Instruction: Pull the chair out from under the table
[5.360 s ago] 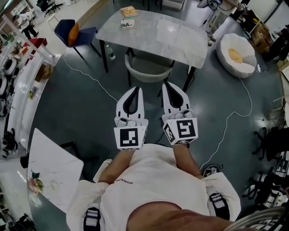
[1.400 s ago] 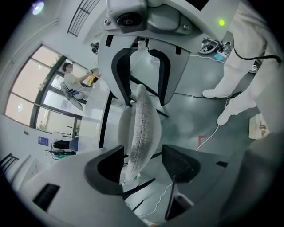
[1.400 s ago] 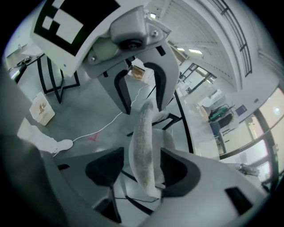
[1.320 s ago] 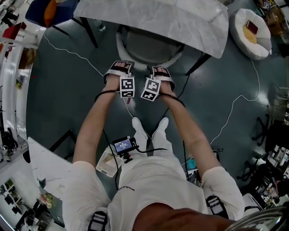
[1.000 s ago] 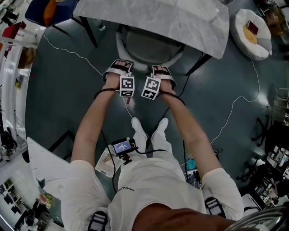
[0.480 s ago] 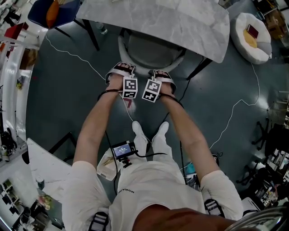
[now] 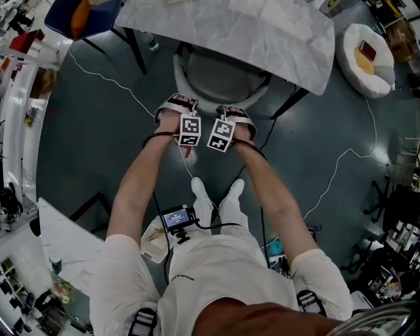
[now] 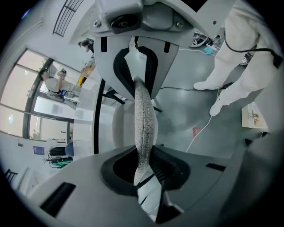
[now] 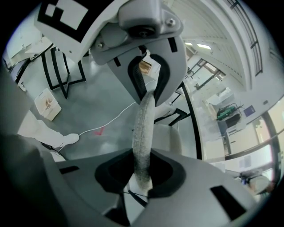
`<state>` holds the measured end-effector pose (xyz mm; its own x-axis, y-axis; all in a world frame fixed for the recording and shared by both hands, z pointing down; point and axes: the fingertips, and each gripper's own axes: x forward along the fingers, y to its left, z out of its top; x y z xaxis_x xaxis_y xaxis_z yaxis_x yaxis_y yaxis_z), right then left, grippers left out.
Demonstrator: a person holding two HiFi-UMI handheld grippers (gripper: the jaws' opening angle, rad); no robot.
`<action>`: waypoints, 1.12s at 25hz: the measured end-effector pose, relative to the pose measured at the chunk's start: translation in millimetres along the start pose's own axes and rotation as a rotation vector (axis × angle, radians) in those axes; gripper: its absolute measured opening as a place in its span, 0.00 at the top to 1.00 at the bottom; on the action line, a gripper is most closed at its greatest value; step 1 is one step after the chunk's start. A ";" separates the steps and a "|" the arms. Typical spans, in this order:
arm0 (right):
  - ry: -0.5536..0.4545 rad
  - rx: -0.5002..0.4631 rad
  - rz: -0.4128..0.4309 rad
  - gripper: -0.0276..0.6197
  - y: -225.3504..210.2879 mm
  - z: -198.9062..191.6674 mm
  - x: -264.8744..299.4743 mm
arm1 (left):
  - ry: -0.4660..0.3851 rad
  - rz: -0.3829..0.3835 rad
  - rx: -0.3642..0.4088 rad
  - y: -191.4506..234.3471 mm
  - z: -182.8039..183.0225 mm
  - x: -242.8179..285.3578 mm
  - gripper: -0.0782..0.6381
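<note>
Nearest, the person's white shoes stand on the dark floor, with a thin white cable trailing off toward 10 o'clock. Both arms reach out to 12 o'clock. The left gripper and the right gripper sit side by side, close together and tilted steeply down, at the near edge of the grey chair. Their jaws have just been closing, and each pair now stands narrow, pinching the chair's curved, fabric-covered backrest rim. In both gripper views the rim runs straight through between the two jaws. The chair lies straight ahead at 12 o'clock. Its seat is tucked partly under the near edge of the marble tabletop and its back curves toward the person. Farther off, a white beanbag lies at 2 o'clock, and a blue chair stands at 10 o'clock.
</note>
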<state>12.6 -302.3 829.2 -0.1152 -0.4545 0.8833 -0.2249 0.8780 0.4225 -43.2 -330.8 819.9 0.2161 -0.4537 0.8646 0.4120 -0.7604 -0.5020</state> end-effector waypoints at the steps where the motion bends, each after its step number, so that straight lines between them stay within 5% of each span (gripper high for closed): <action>1: 0.000 0.003 0.001 0.84 1.5 -0.5 -1.5 | -0.005 -0.002 -0.001 -1.4 1.5 -1.6 0.79; 28: -0.019 -0.004 0.058 0.84 109.9 12.3 -54.1 | -0.017 -0.041 -0.012 -102.2 29.0 -65.7 0.79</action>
<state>-17.8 -183.1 825.4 -0.1459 -0.4060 0.9022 -0.2138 0.9033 0.3719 -73.9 -209.8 815.1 0.2143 -0.4139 0.8847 0.4106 -0.7837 -0.4661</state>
